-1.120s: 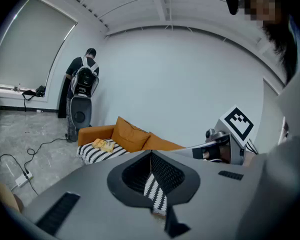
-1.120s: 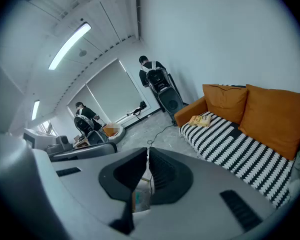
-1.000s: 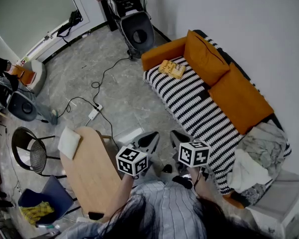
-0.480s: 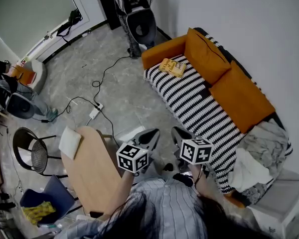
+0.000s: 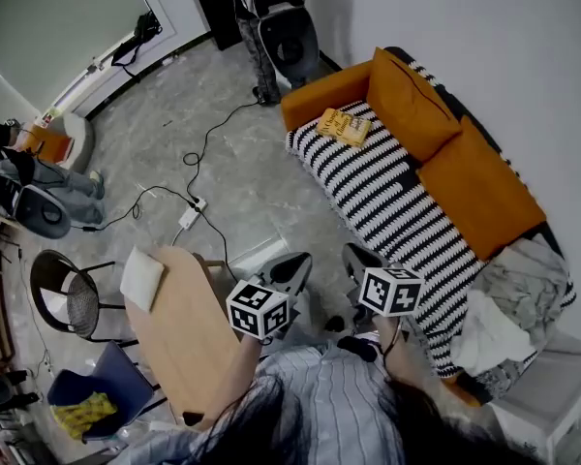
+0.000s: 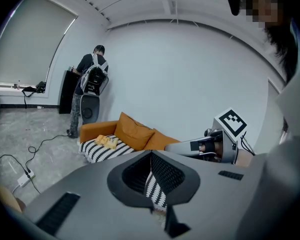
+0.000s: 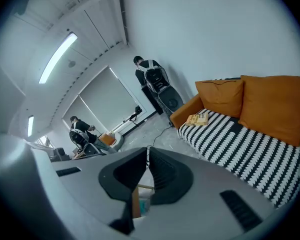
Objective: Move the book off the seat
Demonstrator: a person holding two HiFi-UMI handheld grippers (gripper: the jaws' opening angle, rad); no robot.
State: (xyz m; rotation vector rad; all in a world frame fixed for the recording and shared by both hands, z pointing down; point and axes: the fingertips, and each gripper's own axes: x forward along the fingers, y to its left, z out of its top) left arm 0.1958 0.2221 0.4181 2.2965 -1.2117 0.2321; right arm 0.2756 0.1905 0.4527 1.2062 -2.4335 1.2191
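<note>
A yellow book (image 5: 345,126) lies on the striped seat of the orange sofa (image 5: 397,201), at its far end beside the armrest. The same book (image 6: 106,141) shows far off in the left gripper view, and the book (image 7: 197,118) also in the right gripper view. My left gripper (image 5: 295,268) and right gripper (image 5: 354,258) are held side by side low in the head view, well short of the book. Both are shut with nothing between the jaws. The left gripper (image 6: 150,153) points toward the sofa; the right gripper (image 7: 148,148) points past its near end.
A wooden table (image 5: 179,332) with a white pad (image 5: 141,278) stands at my left. Cables and a power strip (image 5: 189,218) lie on the floor. A person with a backpack (image 5: 271,8) stands beyond the sofa's far end. Another person (image 5: 29,177) sits at left. Crumpled blankets (image 5: 513,298) cover the sofa's near end.
The view has shifted a little toward the sofa; the book and sofa sit slightly lower and to the right. The standing person has moved further off. Both grippers stay shut.
</note>
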